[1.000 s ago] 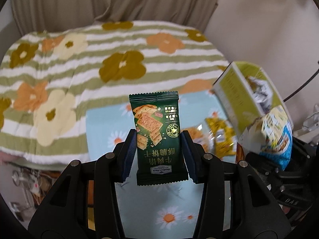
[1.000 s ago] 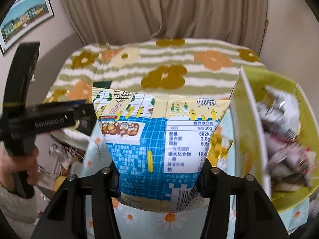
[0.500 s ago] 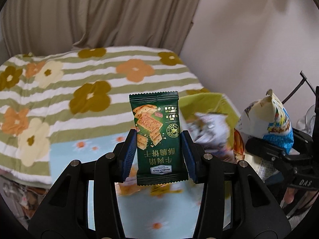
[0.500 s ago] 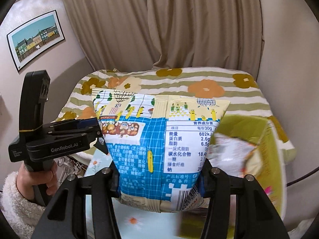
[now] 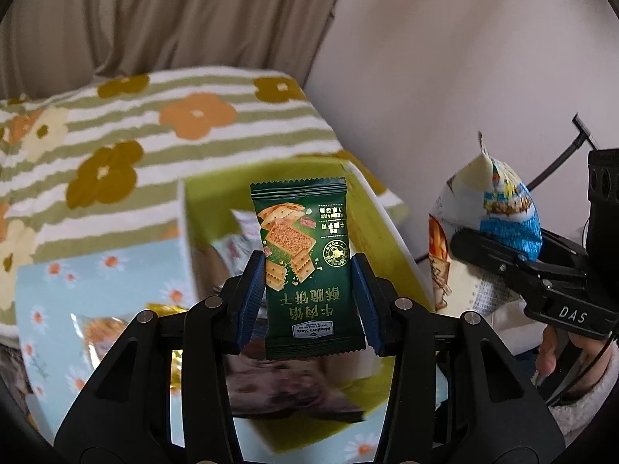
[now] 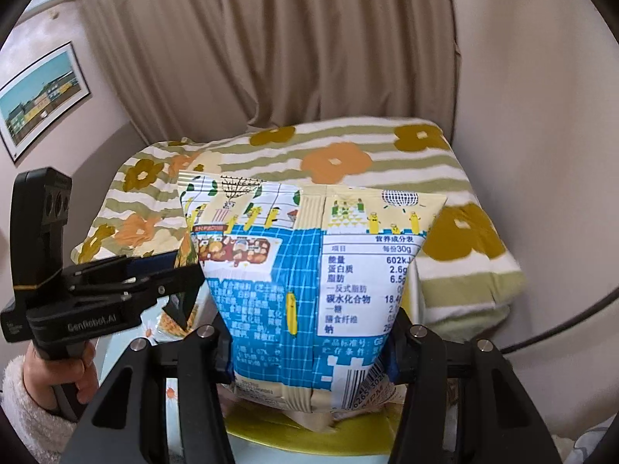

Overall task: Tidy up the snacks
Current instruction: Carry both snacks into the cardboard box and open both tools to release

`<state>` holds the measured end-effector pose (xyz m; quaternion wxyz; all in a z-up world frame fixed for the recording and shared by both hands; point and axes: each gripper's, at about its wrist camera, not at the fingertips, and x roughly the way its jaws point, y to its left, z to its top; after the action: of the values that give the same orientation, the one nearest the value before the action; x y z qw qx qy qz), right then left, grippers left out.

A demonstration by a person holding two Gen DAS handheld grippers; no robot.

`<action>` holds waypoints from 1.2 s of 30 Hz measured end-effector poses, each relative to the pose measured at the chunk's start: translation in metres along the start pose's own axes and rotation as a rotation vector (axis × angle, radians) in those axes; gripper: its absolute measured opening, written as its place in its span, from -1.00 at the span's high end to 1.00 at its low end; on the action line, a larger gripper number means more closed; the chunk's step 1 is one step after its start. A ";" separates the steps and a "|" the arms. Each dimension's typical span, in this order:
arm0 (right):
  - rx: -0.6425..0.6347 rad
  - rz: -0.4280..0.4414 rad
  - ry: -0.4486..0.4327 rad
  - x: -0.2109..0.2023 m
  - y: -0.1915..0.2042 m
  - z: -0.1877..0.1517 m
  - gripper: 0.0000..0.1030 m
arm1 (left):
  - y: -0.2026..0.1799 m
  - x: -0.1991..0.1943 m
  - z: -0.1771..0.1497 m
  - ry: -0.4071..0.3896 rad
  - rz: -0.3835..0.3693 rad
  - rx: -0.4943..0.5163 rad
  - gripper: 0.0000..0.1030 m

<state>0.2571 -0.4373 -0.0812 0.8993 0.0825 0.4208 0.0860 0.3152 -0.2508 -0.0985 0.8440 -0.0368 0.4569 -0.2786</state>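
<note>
Overhead, both grippers hung above the yellow-green snack box (image 5: 390, 228), which sat on a daisy-print cloth (image 5: 96, 270) in front of a striped floral blanket (image 5: 193, 116). Wrapped snacks lay blurred inside the box. The right gripper (image 6: 309, 348) pinched a blue-and-cream corn snack bag (image 6: 309, 270) by its lower sides, the bag upright above the box's rim. The left gripper (image 5: 309, 309) clamped a dark green biscuit packet (image 5: 305, 266) between its blue pads (image 5: 253, 290), printed face upside down, over the box's interior.
</note>
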 end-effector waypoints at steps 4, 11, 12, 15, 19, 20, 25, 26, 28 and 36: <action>0.043 0.013 0.029 0.008 -0.020 -0.010 0.04 | -0.014 0.024 -0.009 0.056 0.005 -0.001 0.21; 0.082 0.034 0.066 0.016 -0.035 -0.019 0.04 | -0.013 0.040 -0.017 0.114 0.044 -0.003 -0.99; 0.083 0.032 0.069 0.016 -0.036 -0.019 0.04 | -0.012 0.036 -0.020 0.110 0.034 -0.006 -0.99; 0.092 0.030 0.083 0.021 -0.039 -0.022 0.04 | -0.005 0.028 -0.026 0.112 0.054 -0.025 -0.99; 0.106 0.039 0.100 0.028 -0.040 -0.023 0.04 | 0.009 0.009 -0.034 0.072 0.083 -0.035 -0.99; 0.107 0.042 0.105 0.030 -0.039 -0.023 0.04 | 0.012 0.006 -0.034 0.064 0.093 -0.035 -0.99; 0.102 0.044 0.142 0.051 -0.035 -0.016 -0.03 | 0.025 -0.007 -0.038 0.031 0.129 -0.054 -0.99; 0.096 0.041 0.149 0.055 -0.033 -0.016 -0.24 | 0.028 -0.009 -0.039 0.026 0.132 -0.062 -0.99; 0.082 0.024 0.150 0.058 -0.032 -0.016 -0.96 | 0.033 -0.015 -0.041 0.008 0.138 -0.078 -0.99; 0.035 0.015 0.140 0.051 -0.023 -0.029 -0.99 | 0.055 -0.040 -0.056 -0.049 0.195 -0.122 -0.99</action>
<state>0.2688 -0.4461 -0.1427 0.8654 0.0950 0.4836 0.0907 0.2773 -0.1739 -0.1186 0.8743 -0.0502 0.4535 -0.1657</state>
